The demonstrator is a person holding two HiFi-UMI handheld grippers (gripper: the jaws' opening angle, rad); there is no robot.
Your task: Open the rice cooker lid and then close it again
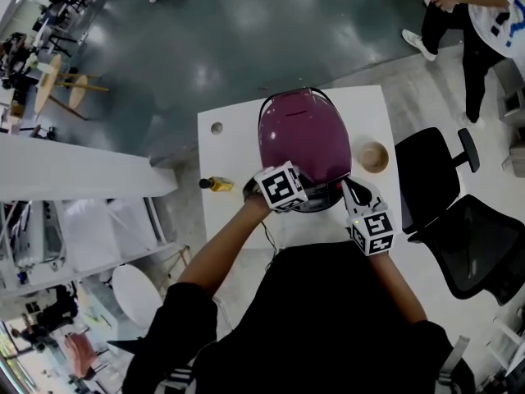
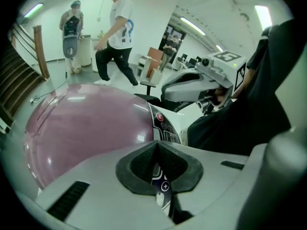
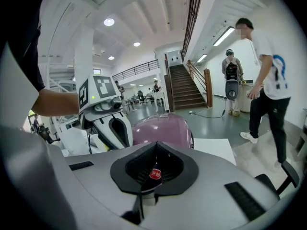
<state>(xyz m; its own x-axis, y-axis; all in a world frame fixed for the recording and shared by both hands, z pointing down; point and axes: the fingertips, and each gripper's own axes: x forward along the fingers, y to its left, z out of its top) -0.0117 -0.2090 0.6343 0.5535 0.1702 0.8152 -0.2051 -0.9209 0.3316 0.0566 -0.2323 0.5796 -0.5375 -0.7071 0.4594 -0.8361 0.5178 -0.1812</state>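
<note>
The rice cooker (image 1: 302, 142) stands on the white table (image 1: 234, 150), its purple domed lid (image 2: 81, 128) down. Both grippers are at its front, near side. My left gripper (image 1: 303, 194) is shut and empty, pointing steeply down at the control panel (image 2: 165, 131). My right gripper (image 1: 348, 189) is also shut and empty, at the cooker's front right. A round red button (image 3: 155, 174) shows just beyond its closed jaws. Whether either tip touches the cooker I cannot tell. Each gripper shows in the other's view: the right gripper (image 2: 201, 83) and the left gripper (image 3: 112, 128).
A tan bowl (image 1: 373, 156) sits right of the cooker, a small yellow bottle (image 1: 218, 185) at the table's left edge. Black office chairs (image 1: 447, 183) stand to the right. A person (image 1: 484, 19) walks at the far right. White shelving (image 1: 82, 179) lies to the left.
</note>
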